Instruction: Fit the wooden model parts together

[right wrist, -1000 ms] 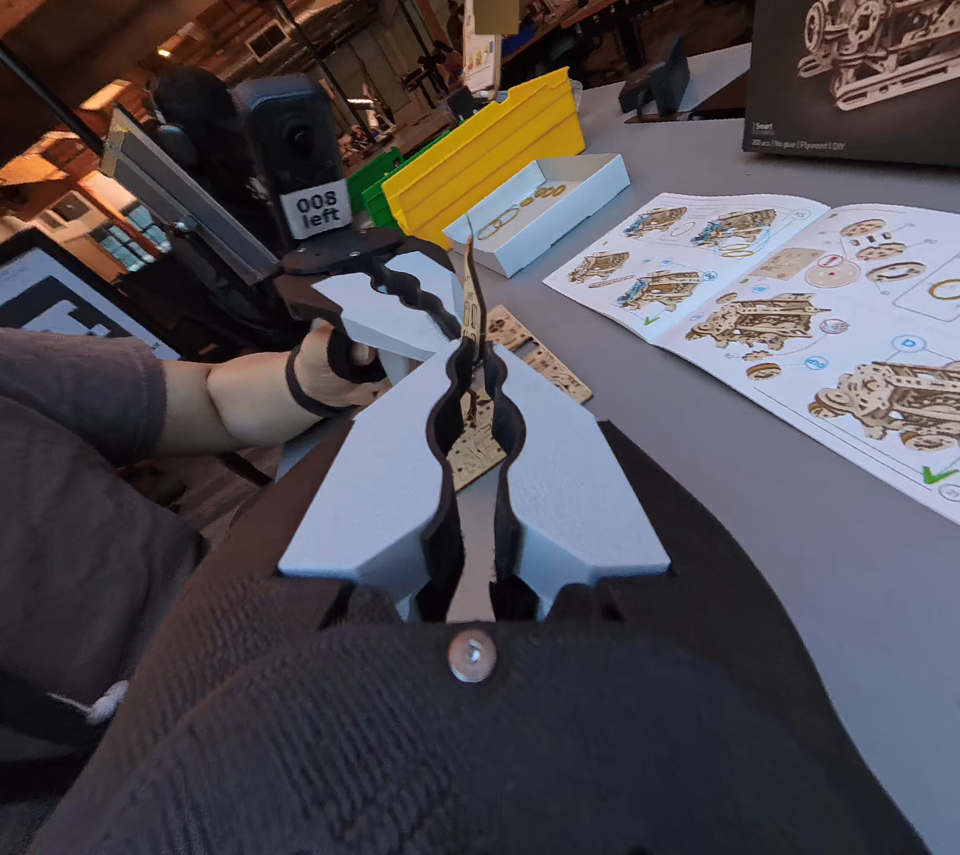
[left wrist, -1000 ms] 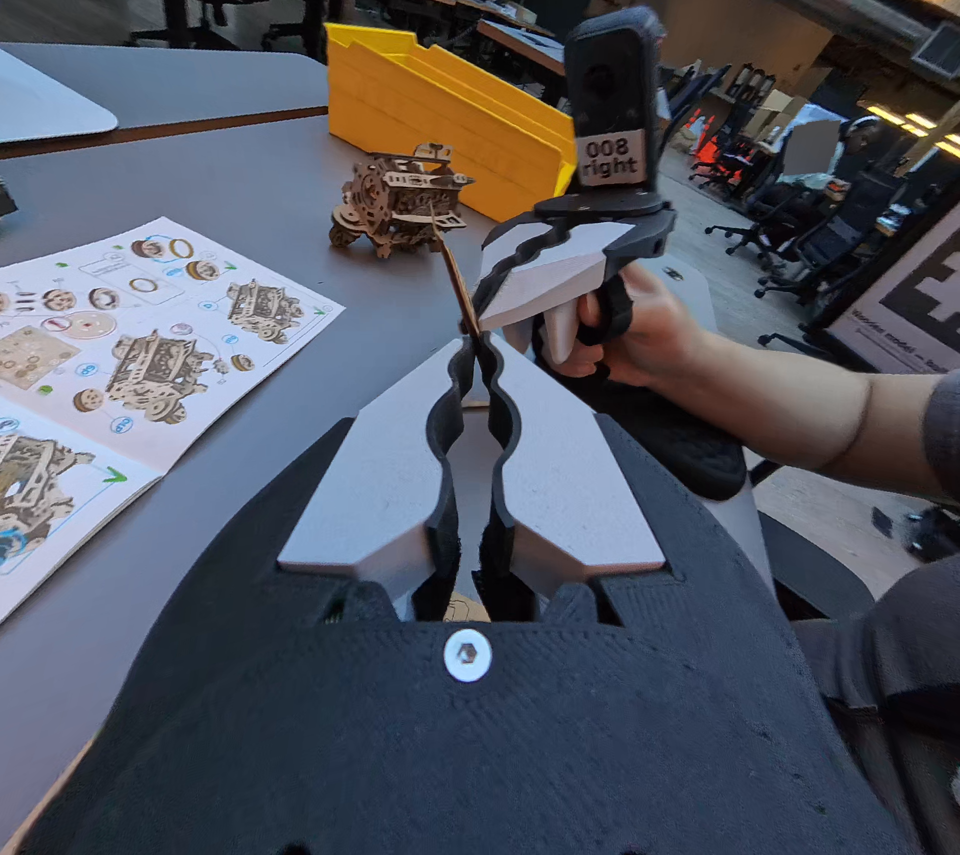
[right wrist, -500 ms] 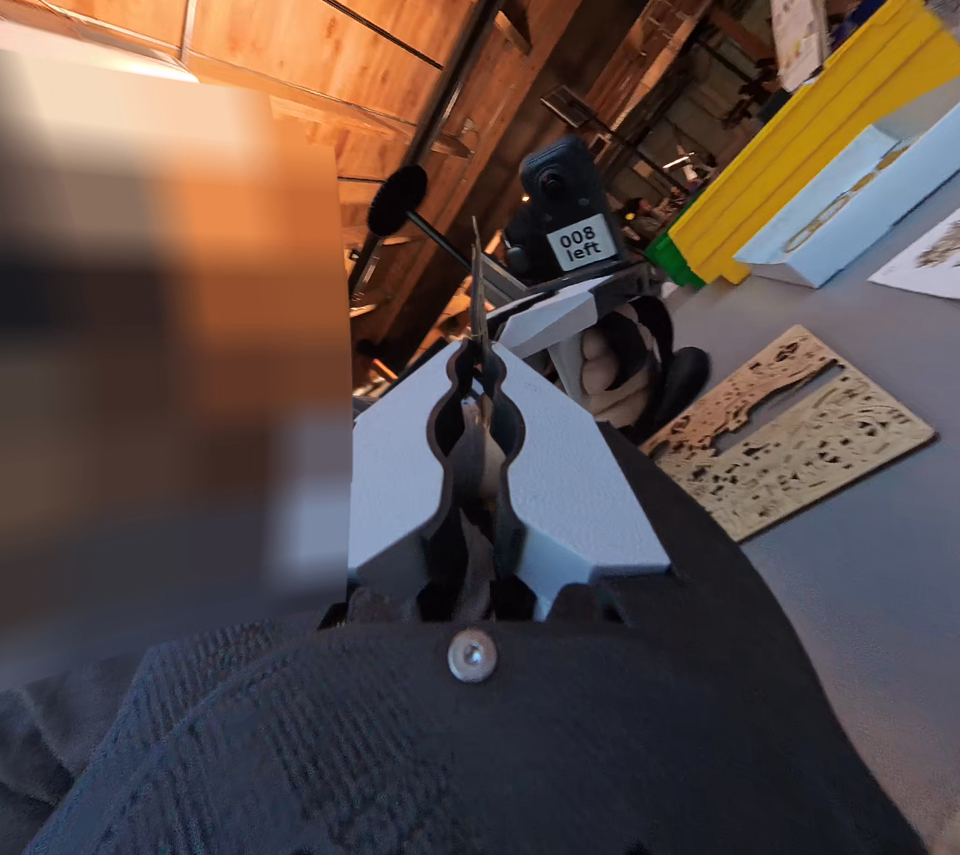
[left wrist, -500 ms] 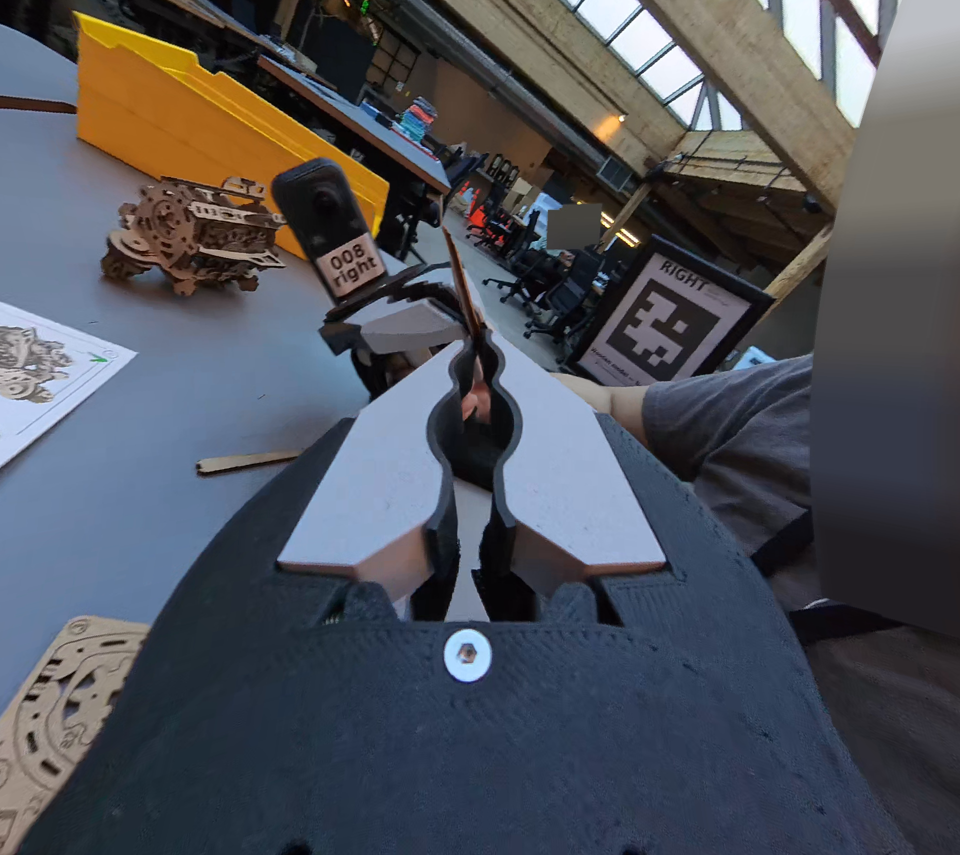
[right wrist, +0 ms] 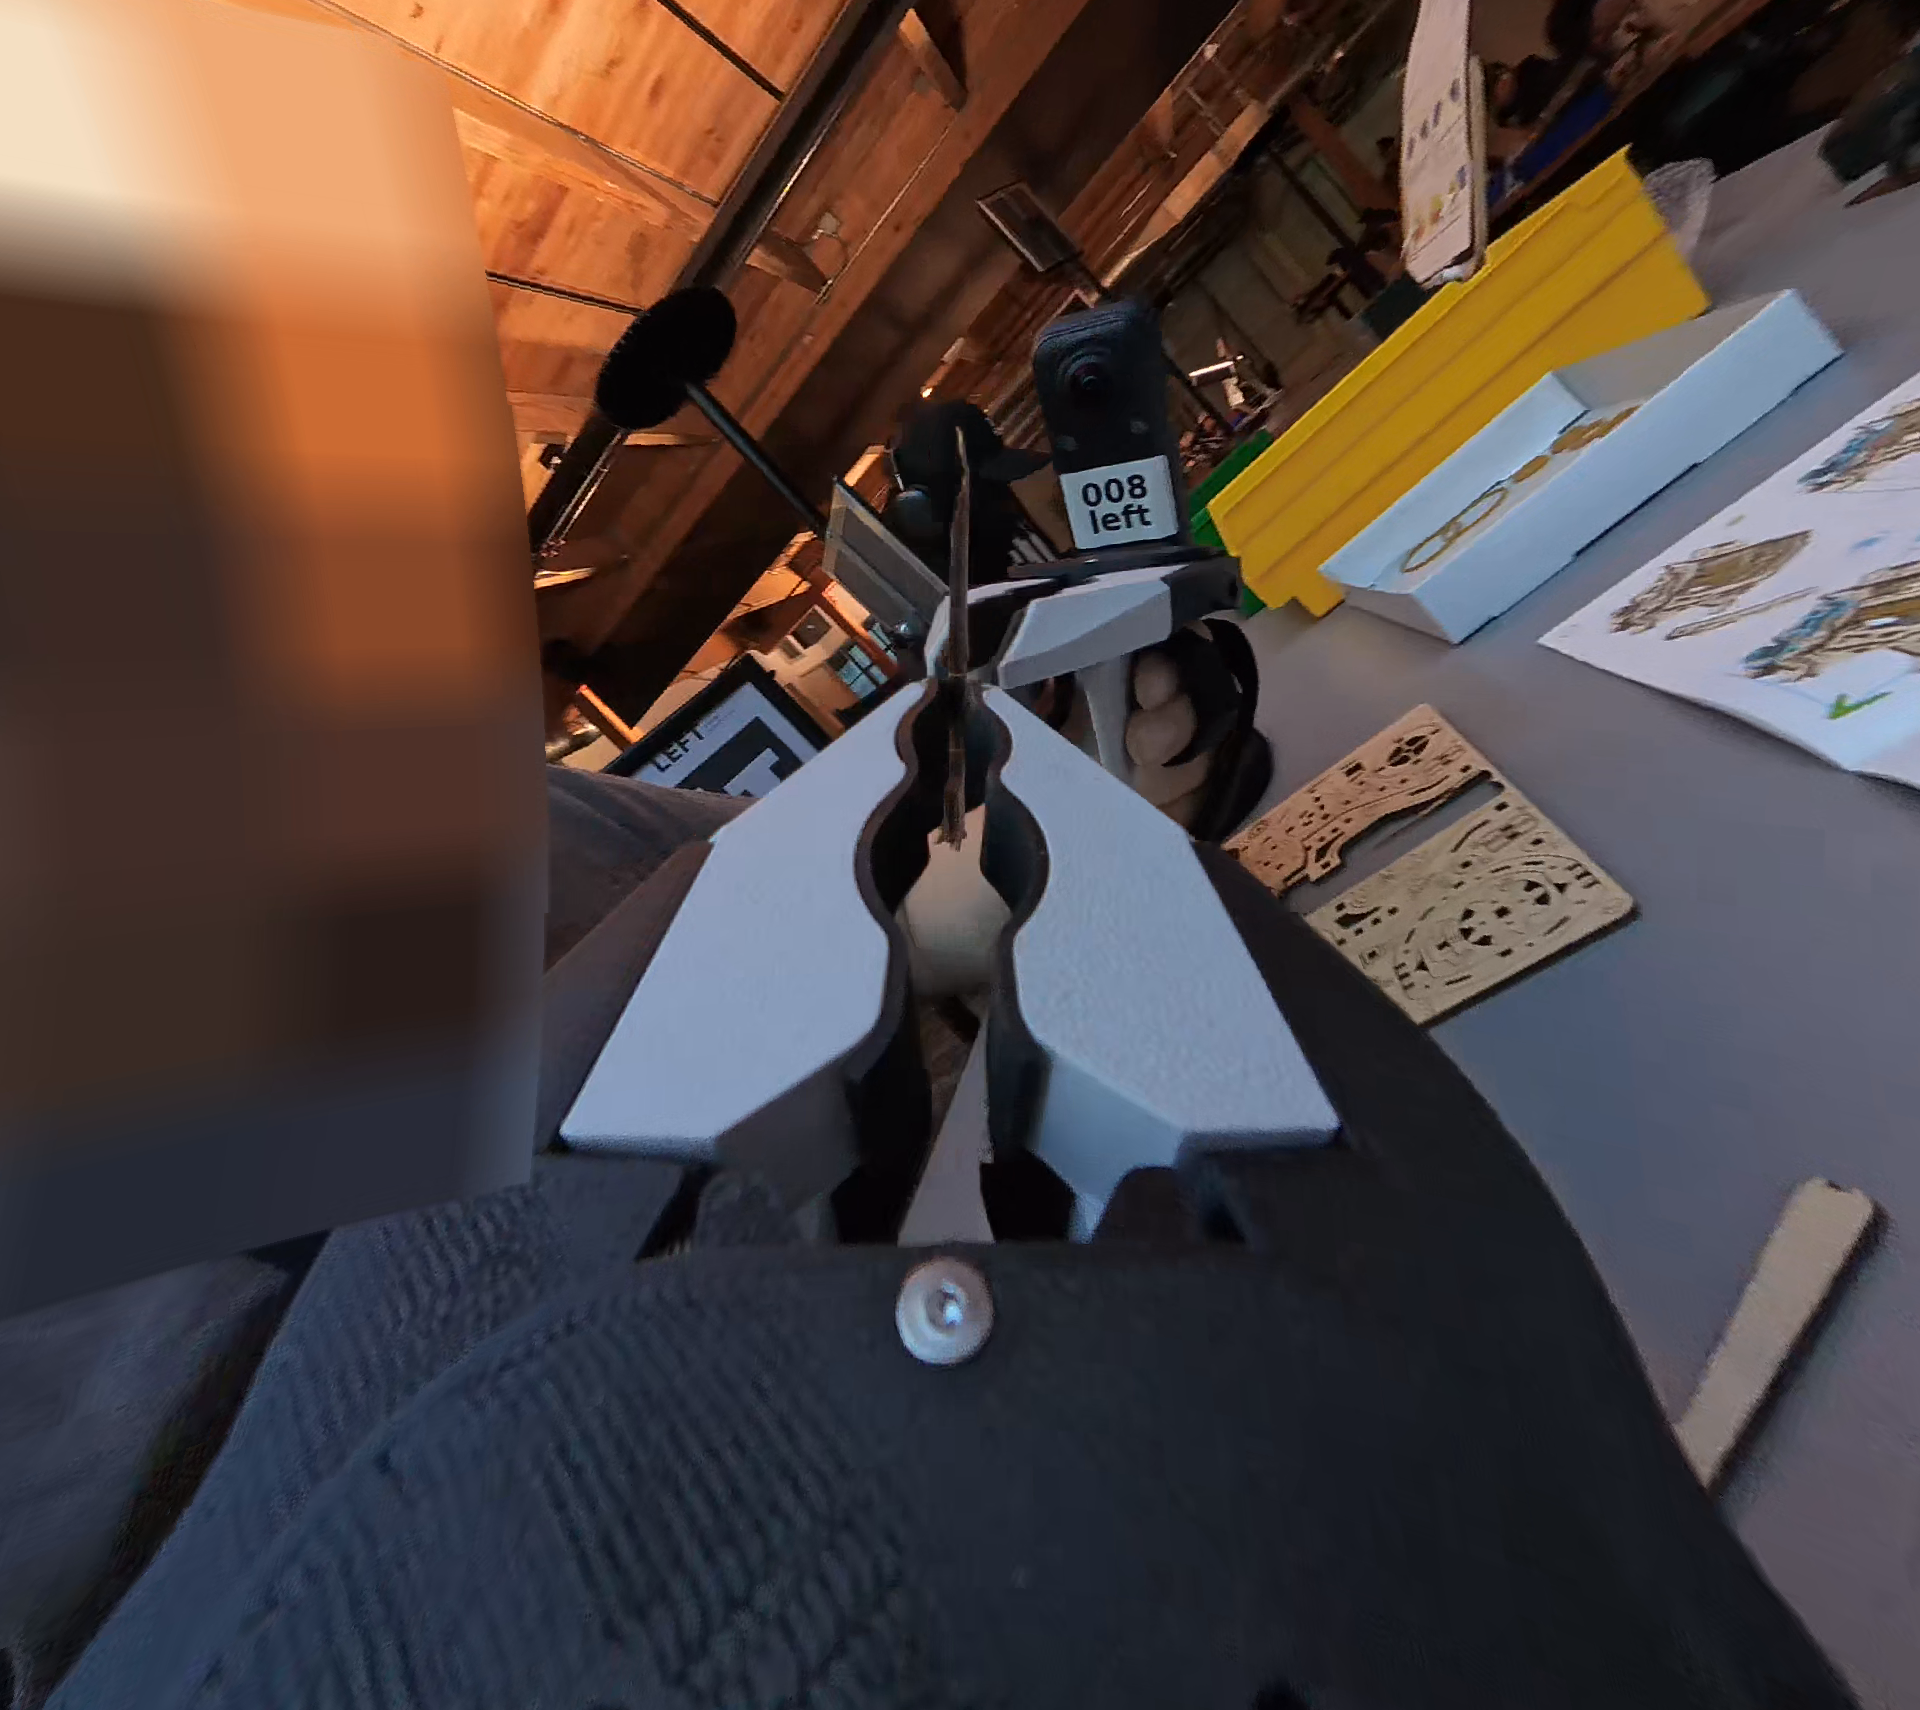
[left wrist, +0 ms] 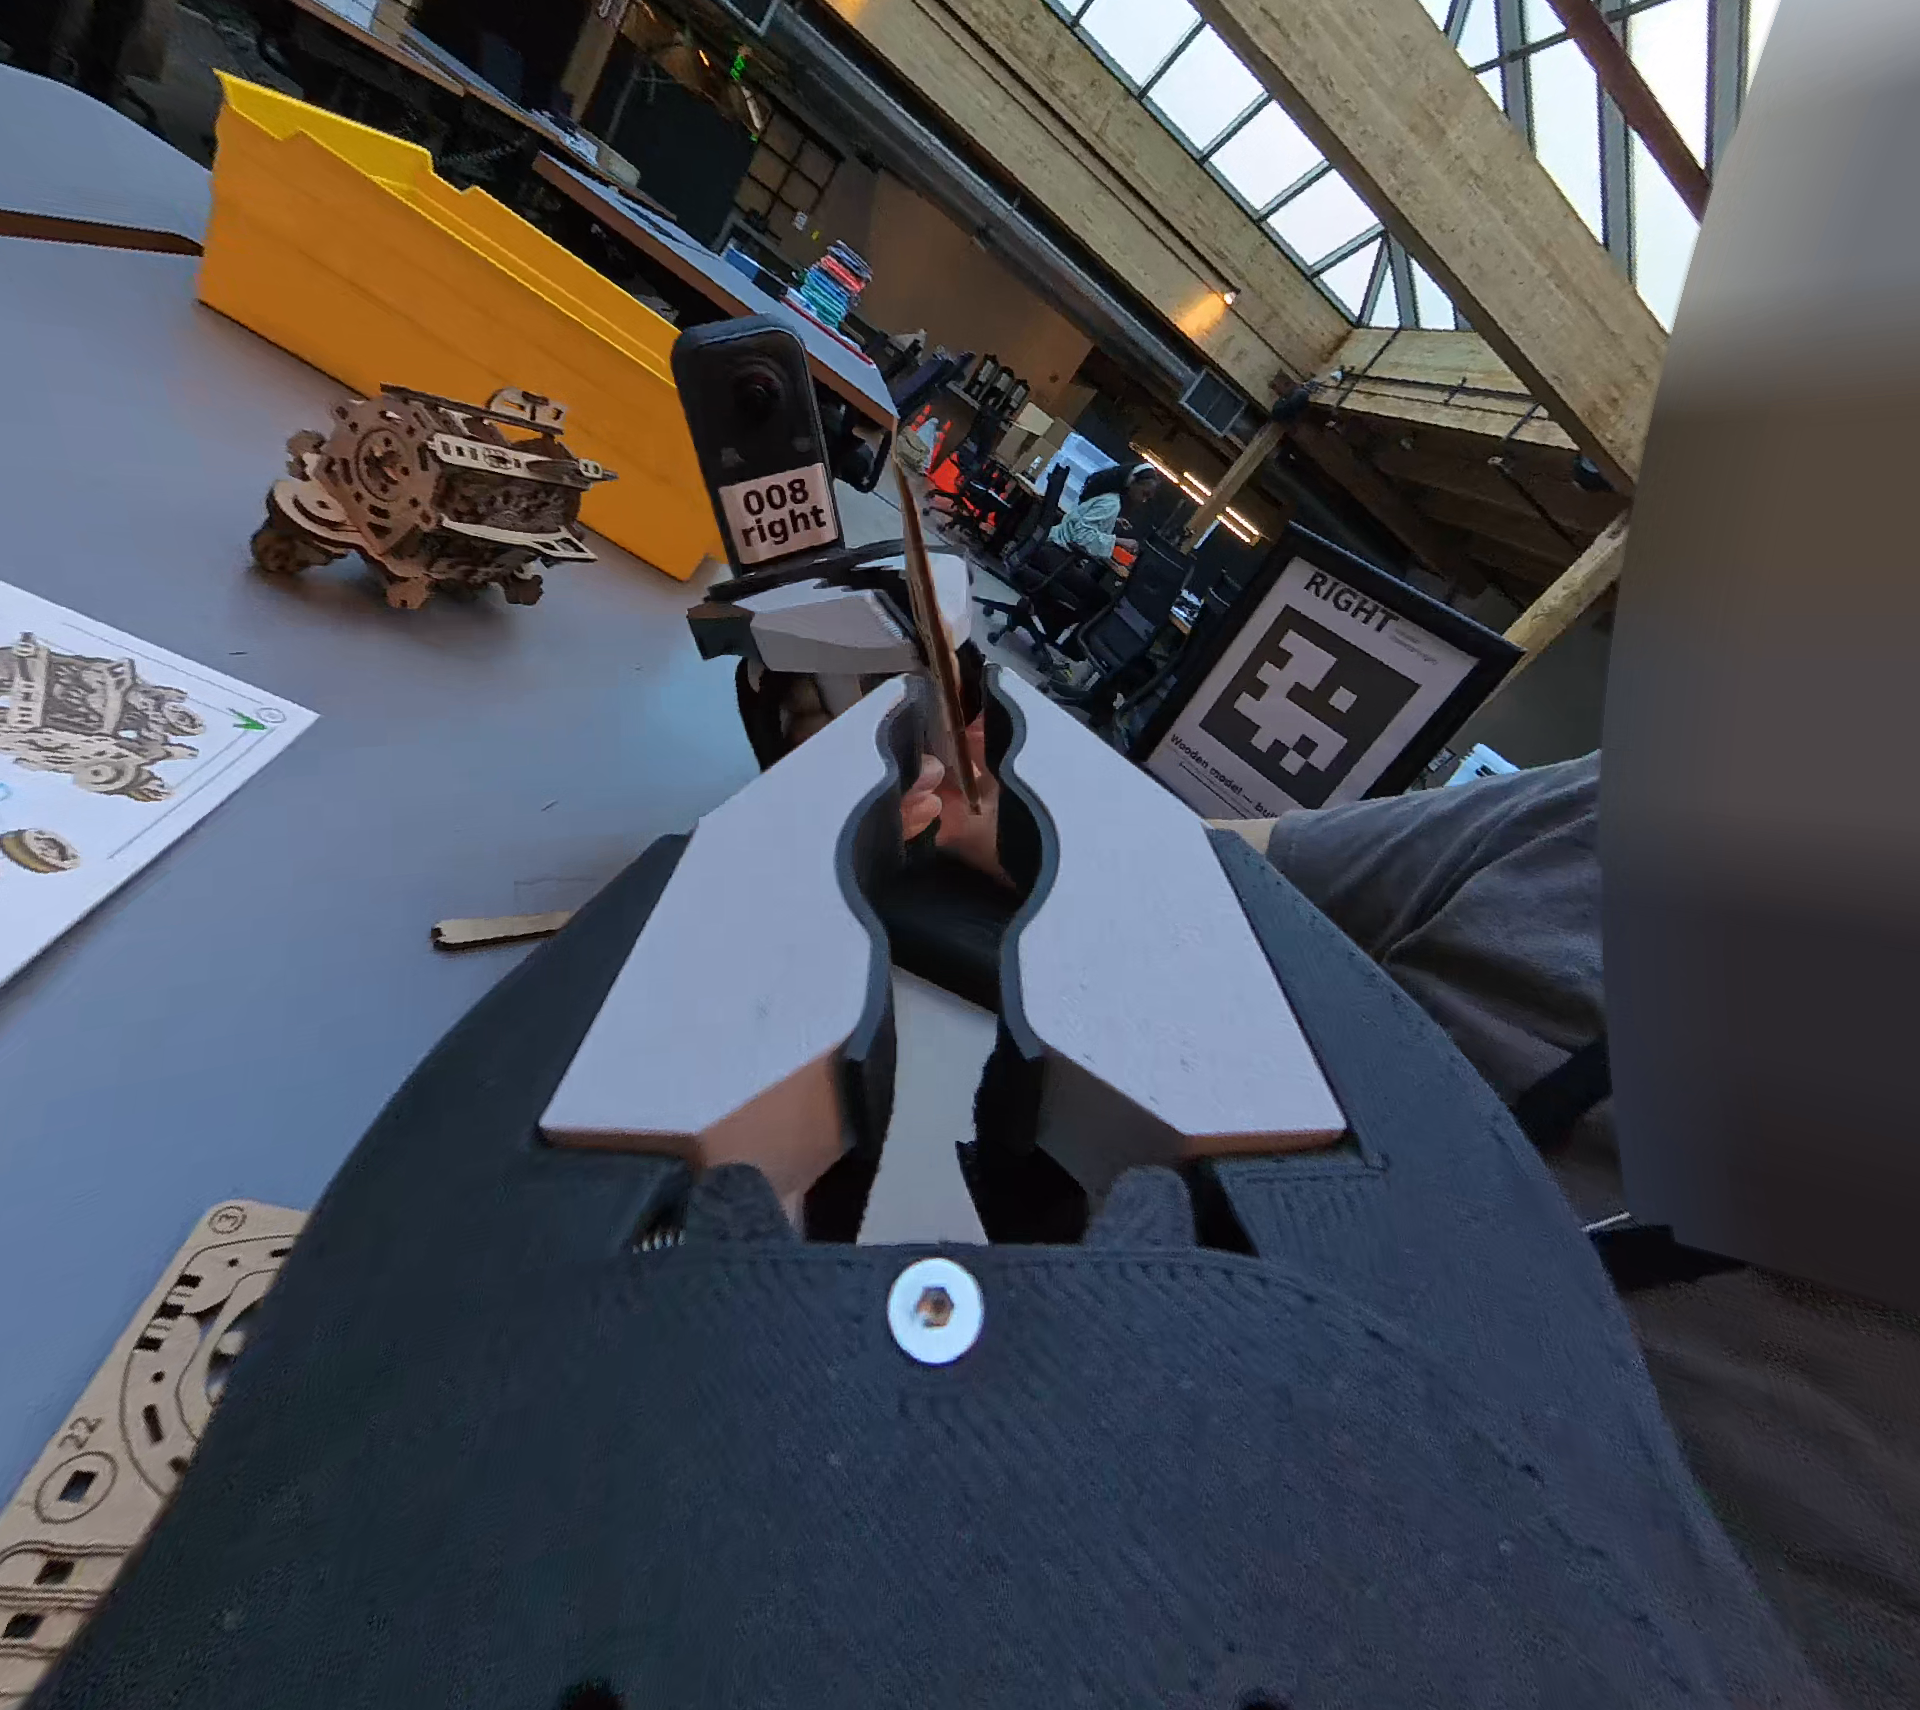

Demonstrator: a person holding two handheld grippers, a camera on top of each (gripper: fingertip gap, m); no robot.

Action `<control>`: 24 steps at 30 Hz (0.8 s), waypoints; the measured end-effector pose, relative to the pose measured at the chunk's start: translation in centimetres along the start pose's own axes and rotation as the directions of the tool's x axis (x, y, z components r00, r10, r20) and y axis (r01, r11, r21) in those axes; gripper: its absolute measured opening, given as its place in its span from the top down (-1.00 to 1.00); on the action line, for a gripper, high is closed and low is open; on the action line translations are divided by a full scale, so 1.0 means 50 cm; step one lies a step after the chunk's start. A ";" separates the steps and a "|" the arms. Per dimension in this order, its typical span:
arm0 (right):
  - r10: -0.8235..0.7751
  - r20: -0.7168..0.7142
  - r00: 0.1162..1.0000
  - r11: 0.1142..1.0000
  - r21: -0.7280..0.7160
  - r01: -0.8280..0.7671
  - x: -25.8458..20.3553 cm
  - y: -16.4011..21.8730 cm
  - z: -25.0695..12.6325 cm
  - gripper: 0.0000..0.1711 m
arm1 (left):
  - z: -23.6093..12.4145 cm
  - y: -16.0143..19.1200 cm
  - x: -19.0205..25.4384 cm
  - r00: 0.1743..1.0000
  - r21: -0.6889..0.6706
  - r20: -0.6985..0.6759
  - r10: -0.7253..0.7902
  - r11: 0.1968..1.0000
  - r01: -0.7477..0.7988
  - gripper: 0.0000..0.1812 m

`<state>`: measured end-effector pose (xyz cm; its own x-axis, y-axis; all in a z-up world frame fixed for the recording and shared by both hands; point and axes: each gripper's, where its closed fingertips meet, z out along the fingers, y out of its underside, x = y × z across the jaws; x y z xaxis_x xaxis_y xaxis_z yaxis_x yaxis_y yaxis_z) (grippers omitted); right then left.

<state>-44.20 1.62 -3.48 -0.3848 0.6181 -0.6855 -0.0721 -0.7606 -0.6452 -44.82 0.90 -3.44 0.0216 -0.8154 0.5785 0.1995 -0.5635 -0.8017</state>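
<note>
Both tongs are meeting nose to nose above the near edge of the tabletop [left wrist: 436, 829], lifted clear of it. A thin wooden part [left wrist: 932, 611], seen edge-on, is standing upright between them.

Left tongs [left wrist: 951, 704]: tips drawn nearly together with the part's lower end lying in the narrow gap. Contact looks likely; cannot tell for certain whether they are gripping.

Right tongs [right wrist: 951, 704]: same picture, tips close about the part [right wrist: 958, 621], its lower end hanging into the hollow behind them. Firm pinch or loose guide: cannot tell.

Elsewhere: model [left wrist: 426, 502] sitting far left by the yellow bin [left wrist: 436, 310]; manual [left wrist: 114, 746] left; cut sheets [right wrist: 1434, 860] and a loose strip [right wrist: 1766, 1328] lying on the tabletop.

Judgement on doing this step well:
- Thin plywood is likely snapping under twist, so keeping both tongs in the part's plane matters.
- One side should be holding firm while the other is regripping, never both loosening at once.
- Pressure belongs low, near the tips.
- Any push into the model should be running straight along the tab, not angling.
</note>
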 end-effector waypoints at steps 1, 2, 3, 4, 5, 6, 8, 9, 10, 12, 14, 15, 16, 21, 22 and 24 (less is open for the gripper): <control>-0.007 -0.008 1.000 1.000 0.005 0.007 0.001 -0.003 -0.003 1.00 | -0.002 -0.001 -0.004 1.000 -0.002 0.014 0.009 1.000 -0.009 0.88; -0.008 -0.013 1.000 1.000 0.001 0.008 0.002 -0.003 -0.004 1.00 | -0.003 -0.001 -0.009 0.999 -0.008 0.035 0.018 1.000 -0.018 0.82; -0.016 -0.034 0.999 1.000 -0.009 0.015 0.008 -0.001 -0.004 1.00 | -0.003 0.000 -0.016 0.998 -0.016 0.062 0.028 1.000 -0.027 0.76; -0.023 -0.043 0.999 1.000 -0.020 0.022 0.010 0.004 -0.002 1.00 | -0.001 0.004 -0.022 0.996 -0.027 0.084 0.038 0.999 -0.035 0.78; -0.026 -0.045 0.999 0.999 -0.032 0.024 0.010 0.008 0.001 1.00 | 0.001 0.010 -0.025 0.995 -0.040 0.094 0.045 0.998 -0.041 0.79; -0.033 -0.060 0.998 0.999 -0.043 0.030 0.014 0.012 0.004 1.00 | 0.004 0.015 -0.026 0.994 -0.051 0.098 0.045 0.998 -0.040 0.81; -0.055 -0.093 0.994 0.997 -0.062 0.050 0.022 0.018 0.006 1.00 | 0.010 0.024 -0.028 0.995 -0.069 0.098 0.037 0.997 -0.030 0.95; -0.067 -0.108 0.992 0.996 -0.064 0.060 0.026 0.018 0.005 1.00 | 0.010 0.026 -0.028 0.995 -0.075 0.098 0.032 0.997 -0.025 1.00; -0.083 -0.134 0.988 0.995 -0.065 0.074 0.032 0.017 0.003 1.00 | 0.009 0.027 -0.033 0.993 -0.082 0.111 0.030 0.996 -0.021 1.00; -0.111 -0.156 0.982 0.992 -0.081 0.100 0.037 0.021 0.004 1.00 | 0.005 0.030 -0.038 0.991 -0.102 0.129 0.028 0.995 -0.015 1.00; -0.124 -0.164 0.979 0.990 -0.084 0.111 0.039 0.020 0.006 1.00 | 0.004 0.030 -0.039 0.991 -0.104 0.130 0.019 0.995 -0.006 1.00; -0.129 -0.167 0.978 0.990 -0.086 0.116 0.039 0.020 0.005 1.00 | 0.004 0.030 -0.039 0.991 -0.102 0.129 0.021 0.995 -0.008 1.00; -0.122 -0.164 0.979 0.990 -0.089 0.108 0.039 0.021 0.005 1.00 | 0.004 0.031 -0.039 0.991 -0.104 0.128 0.028 0.994 -0.015 1.00; -0.125 -0.210 0.970 0.985 -0.143 0.096 0.058 0.035 -0.001 1.00 | -0.006 0.019 -0.055 0.987 -0.074 0.161 0.028 0.997 -0.016 0.75; -0.148 -0.223 0.964 0.980 -0.165 0.113 0.061 0.039 0.000 1.00 | -0.009 0.016 -0.058 0.987 -0.064 0.160 0.011 0.998 -0.001 0.76; -0.181 -0.225 0.957 0.970 -0.202 0.136 0.062 0.050 0.006 1.00 | -0.010 0.020 -0.064 0.987 -0.069 0.158 -0.011 0.997 0.022 0.89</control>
<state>-45.84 1.58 -7.13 -0.1482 0.7741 -0.6154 0.0636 -0.6135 -0.7871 -45.18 2.89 -6.16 0.1744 -0.7780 0.6036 0.1317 -0.5891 -0.7973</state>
